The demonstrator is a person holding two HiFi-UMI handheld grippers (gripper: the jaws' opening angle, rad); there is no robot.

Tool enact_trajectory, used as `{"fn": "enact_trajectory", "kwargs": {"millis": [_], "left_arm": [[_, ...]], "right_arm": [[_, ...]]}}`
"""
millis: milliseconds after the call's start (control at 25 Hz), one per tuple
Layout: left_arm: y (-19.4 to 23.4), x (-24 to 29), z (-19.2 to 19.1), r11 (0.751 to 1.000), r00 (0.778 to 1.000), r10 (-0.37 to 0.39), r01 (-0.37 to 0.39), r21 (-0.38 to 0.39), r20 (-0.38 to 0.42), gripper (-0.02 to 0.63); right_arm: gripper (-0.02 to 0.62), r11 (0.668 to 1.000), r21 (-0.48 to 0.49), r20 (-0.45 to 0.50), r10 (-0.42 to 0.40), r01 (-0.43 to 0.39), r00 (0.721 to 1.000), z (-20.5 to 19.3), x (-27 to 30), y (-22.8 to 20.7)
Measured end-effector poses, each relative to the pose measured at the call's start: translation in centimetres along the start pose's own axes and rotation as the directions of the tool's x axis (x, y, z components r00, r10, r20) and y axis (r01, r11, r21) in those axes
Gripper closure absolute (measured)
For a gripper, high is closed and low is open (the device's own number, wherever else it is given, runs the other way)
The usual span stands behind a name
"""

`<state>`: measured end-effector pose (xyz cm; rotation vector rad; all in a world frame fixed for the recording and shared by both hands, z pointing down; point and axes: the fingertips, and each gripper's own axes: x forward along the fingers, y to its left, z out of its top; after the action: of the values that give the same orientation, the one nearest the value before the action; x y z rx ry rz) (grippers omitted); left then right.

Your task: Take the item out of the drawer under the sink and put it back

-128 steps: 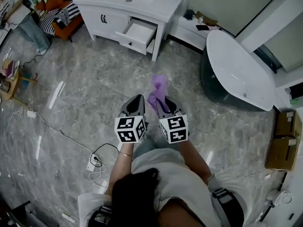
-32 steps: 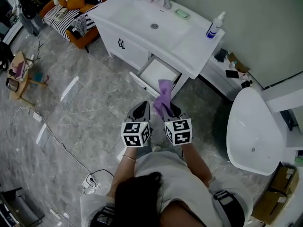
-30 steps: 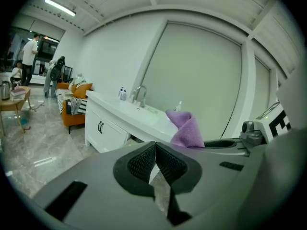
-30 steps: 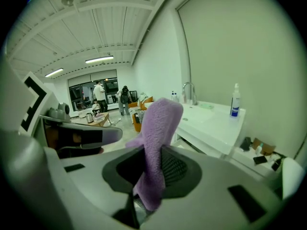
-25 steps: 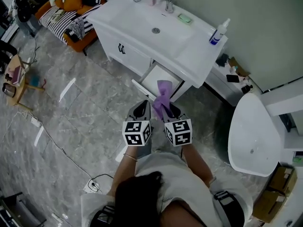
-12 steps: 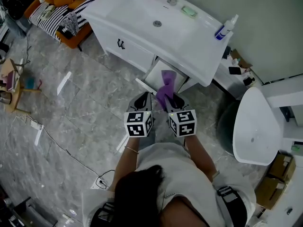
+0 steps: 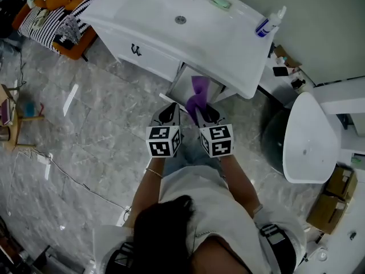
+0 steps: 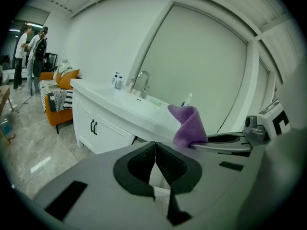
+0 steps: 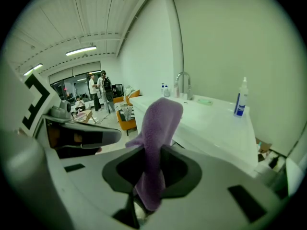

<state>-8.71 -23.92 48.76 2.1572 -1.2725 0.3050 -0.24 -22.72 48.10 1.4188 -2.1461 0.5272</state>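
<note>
A white vanity (image 7: 165,36) with a sink stands ahead, and its drawer (image 7: 183,83) under the counter is pulled open. A purple cloth (image 7: 198,95) stands up from my right gripper (image 7: 201,113), which is shut on its lower part, just in front of the drawer. In the right gripper view the cloth (image 9: 156,138) runs down between the pads. My left gripper (image 7: 169,111) hangs beside it on the left, shut and empty. In the left gripper view the pads (image 8: 162,163) meet, and the cloth (image 8: 188,125) shows to the right.
A spray bottle (image 7: 269,21) and a soap dish (image 7: 220,3) sit on the counter. A white bathtub (image 7: 311,138) stands at the right, cardboard boxes (image 7: 332,196) beyond it. An orange sofa (image 7: 54,13) is at the far left. A cable (image 7: 68,176) trails over the marble floor.
Both grippers and the cloth have come across the floor up to the vanity; the open drawer now lies right behind the cloth. The grip on the cloth is unchanged.
</note>
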Motion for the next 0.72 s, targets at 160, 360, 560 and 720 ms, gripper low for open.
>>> {"fn": "enact_trajectory", "kwargs": {"millis": [160,360,560,720], "left_arm": [[0.5,1.7,-0.4,1.000,0.999,-0.002,0.002,0.001,-0.035,0.601],[1.0,3.8,-1.1,1.000,0.998,0.006,-0.006,-0.008,-0.063,0.601],[1.9,6.4,-2.4,0.999,0.994,0.020,-0.023,-0.029,-0.105,0.601],[2.5,7.9,-4.1,0.996,0.989,0.043,-0.053,-0.069,-0.141,0.601]], "right_arm": [[0.506,1.000,-0.005,-0.022,-0.001,0.001,1.000,-0.4,1.6,-0.8],[0.506,1.000,0.001,-0.062,0.005,-0.005,0.998,-1.4,3.5,-2.0],[0.506,0.999,-0.033,-0.131,0.008,-0.013,0.991,-3.1,6.1,-3.3],[0.506,0.998,-0.050,-0.180,0.024,-0.034,0.983,-4.4,7.8,-3.8]]}}
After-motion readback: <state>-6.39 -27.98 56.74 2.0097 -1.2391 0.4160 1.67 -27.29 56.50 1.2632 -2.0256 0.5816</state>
